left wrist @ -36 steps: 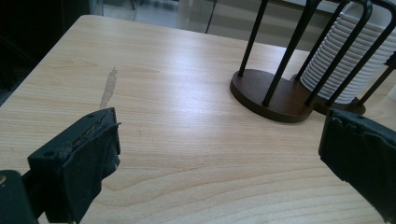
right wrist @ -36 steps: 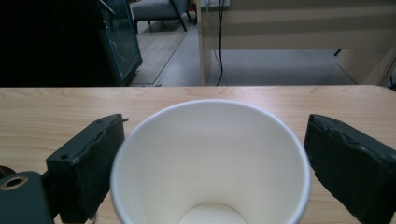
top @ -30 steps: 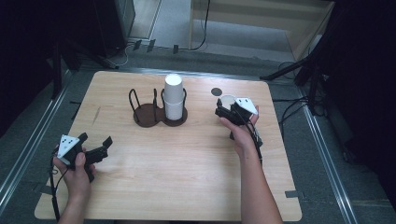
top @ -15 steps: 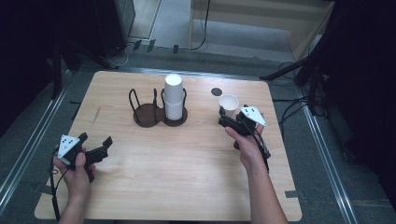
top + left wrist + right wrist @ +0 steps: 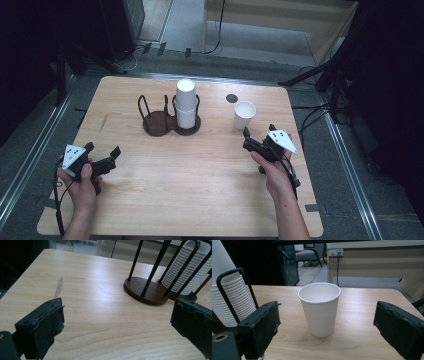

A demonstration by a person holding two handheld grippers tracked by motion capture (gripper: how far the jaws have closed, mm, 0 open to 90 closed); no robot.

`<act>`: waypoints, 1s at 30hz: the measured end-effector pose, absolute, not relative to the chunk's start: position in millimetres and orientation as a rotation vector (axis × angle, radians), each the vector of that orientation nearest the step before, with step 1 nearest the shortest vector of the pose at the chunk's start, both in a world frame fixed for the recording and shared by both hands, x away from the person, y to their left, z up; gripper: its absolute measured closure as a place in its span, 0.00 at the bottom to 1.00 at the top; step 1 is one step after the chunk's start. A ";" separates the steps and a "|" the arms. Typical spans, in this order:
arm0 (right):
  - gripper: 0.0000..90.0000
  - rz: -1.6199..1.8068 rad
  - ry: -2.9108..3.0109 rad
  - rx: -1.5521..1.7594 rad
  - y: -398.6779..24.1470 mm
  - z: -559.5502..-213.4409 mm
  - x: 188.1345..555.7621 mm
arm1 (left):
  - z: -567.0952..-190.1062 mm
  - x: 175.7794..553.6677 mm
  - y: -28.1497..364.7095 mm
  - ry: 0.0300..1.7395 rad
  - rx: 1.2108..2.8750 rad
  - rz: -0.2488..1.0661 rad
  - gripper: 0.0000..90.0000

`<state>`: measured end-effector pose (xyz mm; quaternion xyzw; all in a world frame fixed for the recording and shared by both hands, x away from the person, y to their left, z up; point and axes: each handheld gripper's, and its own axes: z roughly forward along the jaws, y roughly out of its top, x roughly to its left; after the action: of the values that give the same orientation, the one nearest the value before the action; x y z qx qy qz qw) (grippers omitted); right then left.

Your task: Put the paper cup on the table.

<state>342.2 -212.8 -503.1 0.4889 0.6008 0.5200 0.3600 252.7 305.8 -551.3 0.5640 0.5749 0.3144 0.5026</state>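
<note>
Standing upright on the table (image 5: 200, 190) at the right of centre in the high view, a single white paper cup (image 5: 244, 115) was free of everything around it; the right gripper (image 5: 248, 141) lay just below it in the frame with its jaws spread wide and nothing between them; in the right gripper view the cup (image 5: 320, 308) sat beyond the two black jaws, bare wood showing on both its sides. At the lower left of the high view the left gripper (image 5: 111, 159) rested near the table's left edge, its jaws also wide apart and holding nothing; open wood stretched ahead of it up to the dark cup rack (image 5: 167, 117). A stack of white cups (image 5: 185, 102) filled the rack's right half, well apart from the lone cup; the broad middle and lower part of the table lay between the two hands; a small dark disc (image 5: 231, 98) lay near the far edge, above the cup.
</note>
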 end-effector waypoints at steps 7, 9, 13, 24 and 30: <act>0.07 1.344 1.532 1.262 -226.8 -507.2 325.8 | -551.4 252.6 305.4 1.386 1.362 0.763 0.00; 0.07 1.347 1.523 1.268 -231.2 -508.3 321.7 | -551.4 252.6 305.3 1.387 1.362 0.763 0.00; 0.07 1.324 1.514 1.257 -237.4 -510.2 316.1 | -551.3 252.5 305.4 1.387 1.363 0.760 0.00; 0.07 1.303 1.510 1.260 -258.1 -514.9 297.1 | -551.4 252.5 305.5 1.388 1.360 0.759 0.00; 0.07 1.296 1.513 1.255 -264.5 -515.7 290.4 | -551.5 252.2 306.6 1.390 1.357 0.754 0.00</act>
<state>290.4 -264.5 -515.7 0.4922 0.5934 0.5083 0.3836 252.2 306.6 -551.5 0.5623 0.5758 0.3124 0.5047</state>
